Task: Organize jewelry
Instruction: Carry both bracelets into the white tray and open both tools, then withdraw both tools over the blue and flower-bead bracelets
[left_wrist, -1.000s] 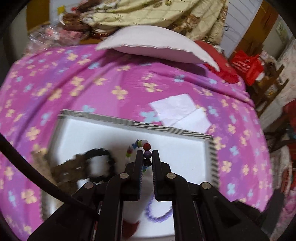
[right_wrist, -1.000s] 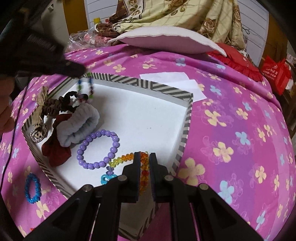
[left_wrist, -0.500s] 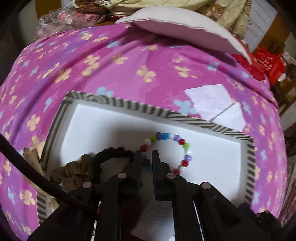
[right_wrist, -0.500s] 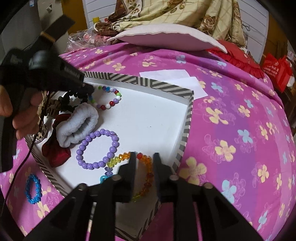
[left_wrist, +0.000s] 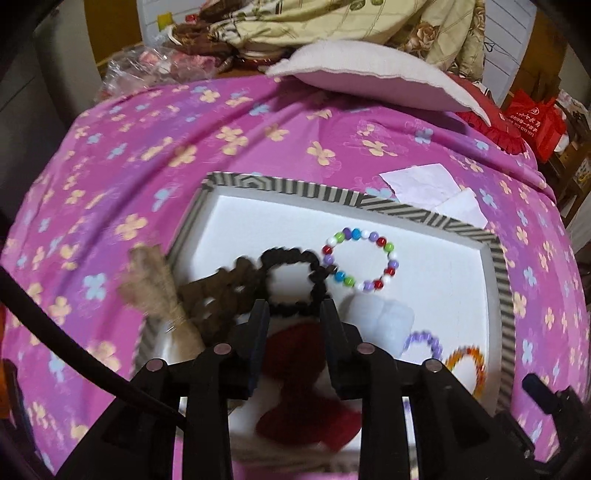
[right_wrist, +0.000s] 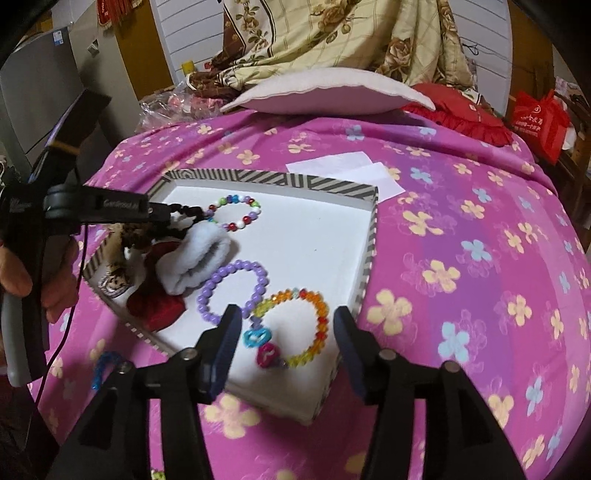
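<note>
A striped-rim white tray (left_wrist: 504, 280) (right_wrist: 371, 236) lies on the bed. In it lie a multicolour bead bracelet (left_wrist: 386, 248) (right_wrist: 255, 212), a purple bead bracelet (right_wrist: 258, 275) (left_wrist: 424, 338), an orange-rainbow bracelet (right_wrist: 321, 310) with blue and pink charms (right_wrist: 256, 338), a black scrunchie (left_wrist: 314, 264), a white fluffy band (right_wrist: 195, 254) and a red one (left_wrist: 299, 343). My left gripper (left_wrist: 293, 310) is open and empty, just short of the black scrunchie; it also shows in the right wrist view (right_wrist: 177, 218). My right gripper (right_wrist: 286, 321) is open and empty, above the rainbow bracelet.
A blue bracelet (right_wrist: 105, 363) lies on the pink floral bedspread (right_wrist: 461, 258) left of the tray. White papers (right_wrist: 347, 162) lie behind the tray. A pink pillow (right_wrist: 325, 92), blankets and a red bag (right_wrist: 539, 118) sit at the back.
Both grippers have opened. The left let go of the multicolour bracelet, which now lies flat in the tray. The right let go of the rainbow bracelet and pulled back.
</note>
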